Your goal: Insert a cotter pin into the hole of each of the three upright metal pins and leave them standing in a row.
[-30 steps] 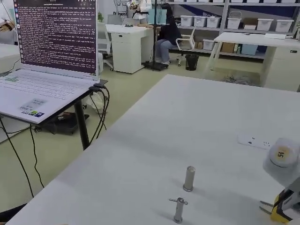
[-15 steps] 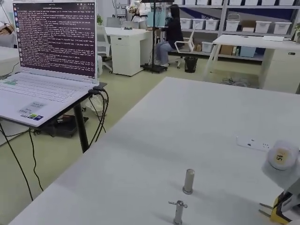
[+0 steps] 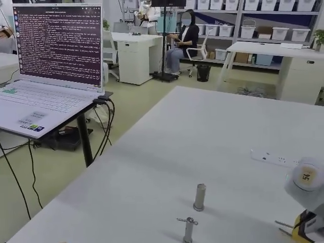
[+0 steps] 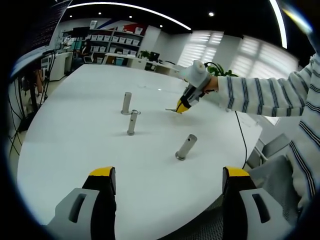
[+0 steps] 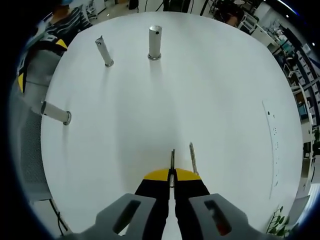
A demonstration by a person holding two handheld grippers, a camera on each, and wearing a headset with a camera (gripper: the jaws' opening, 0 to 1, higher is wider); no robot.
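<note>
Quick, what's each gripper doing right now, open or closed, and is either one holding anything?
Left gripper: open, holding nothing.
Right gripper: closed on a cotter pin.

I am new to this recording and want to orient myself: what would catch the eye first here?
Three metal pins stand out on the white table, the middle pin crossed by an inserted cotter pin. The right gripper is shut on a second cotter pin; the left gripper is open. A laptop glows at the head view's left.
</note>
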